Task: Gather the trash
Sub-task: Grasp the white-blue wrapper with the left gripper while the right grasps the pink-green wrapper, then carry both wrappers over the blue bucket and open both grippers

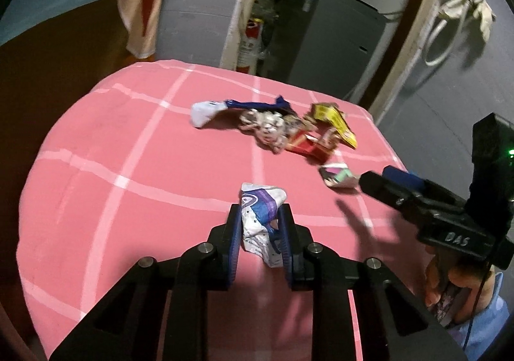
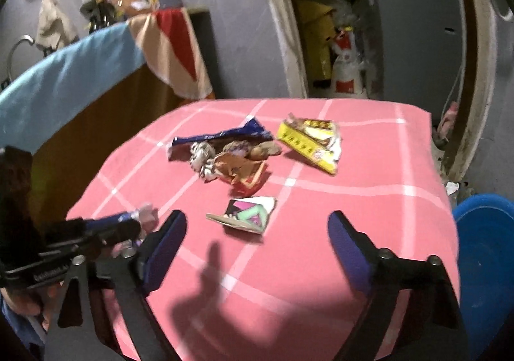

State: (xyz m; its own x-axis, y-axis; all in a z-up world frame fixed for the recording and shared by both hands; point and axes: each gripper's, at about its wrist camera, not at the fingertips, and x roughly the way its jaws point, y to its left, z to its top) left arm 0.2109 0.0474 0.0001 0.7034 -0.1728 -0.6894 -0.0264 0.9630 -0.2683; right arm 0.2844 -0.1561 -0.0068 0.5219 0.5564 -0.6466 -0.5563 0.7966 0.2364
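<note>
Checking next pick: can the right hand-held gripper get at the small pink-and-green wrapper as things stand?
Probably yes. The right hand-held gripper is open and empty, with the pink-and-green wrapper lying alone on the pink cloth just ahead of its fingers. Nothing lies between; the left hand-held gripper, shut on a crumpled white-and-purple wrapper, sits off to the side.

Black tongs (image 1: 261, 219), blue pads (image 2: 348, 251), light-blue sleeve (image 1: 491, 325)

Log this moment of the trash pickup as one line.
left gripper: shut on crumpled wrapper | right gripper: open, empty, near pink-green carton scrap | remaining: trash pile, yellow packet on pink cloth
</note>
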